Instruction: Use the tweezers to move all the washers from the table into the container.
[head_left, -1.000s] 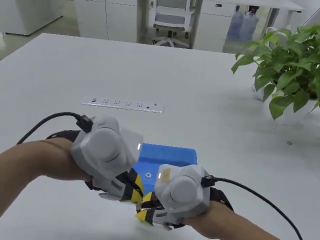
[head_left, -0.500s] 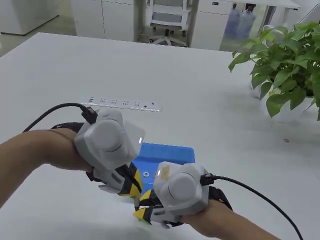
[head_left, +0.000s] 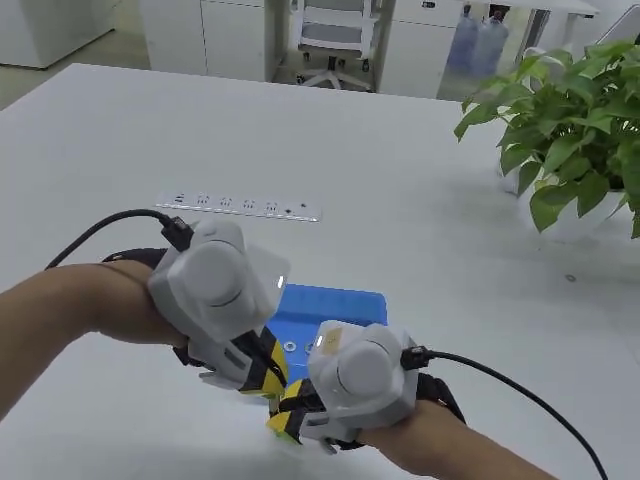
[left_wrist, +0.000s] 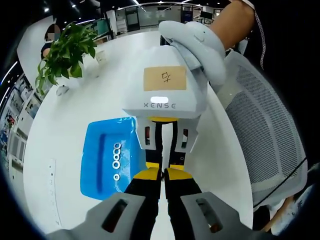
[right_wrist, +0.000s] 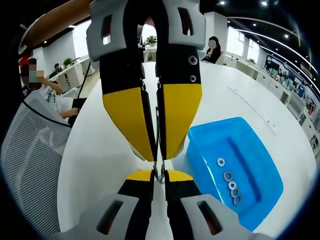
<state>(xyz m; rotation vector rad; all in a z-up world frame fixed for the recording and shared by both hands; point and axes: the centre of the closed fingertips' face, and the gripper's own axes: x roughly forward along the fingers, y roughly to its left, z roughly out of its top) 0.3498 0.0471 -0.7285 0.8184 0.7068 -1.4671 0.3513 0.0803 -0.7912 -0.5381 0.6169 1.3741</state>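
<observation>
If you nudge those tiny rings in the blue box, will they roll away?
Probably not. The washers lie flat in a row, so they would likely slide rather than roll, and the raised walls of the blue container should stop them. They look small and thin, so probably very light and easy to flick.

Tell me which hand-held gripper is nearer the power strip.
Left. The left hand-held gripper is higher in the head view, on the side of the power strip. The right hand-held gripper is lower, at the near edge of the blue container, farther from the strip.
</observation>
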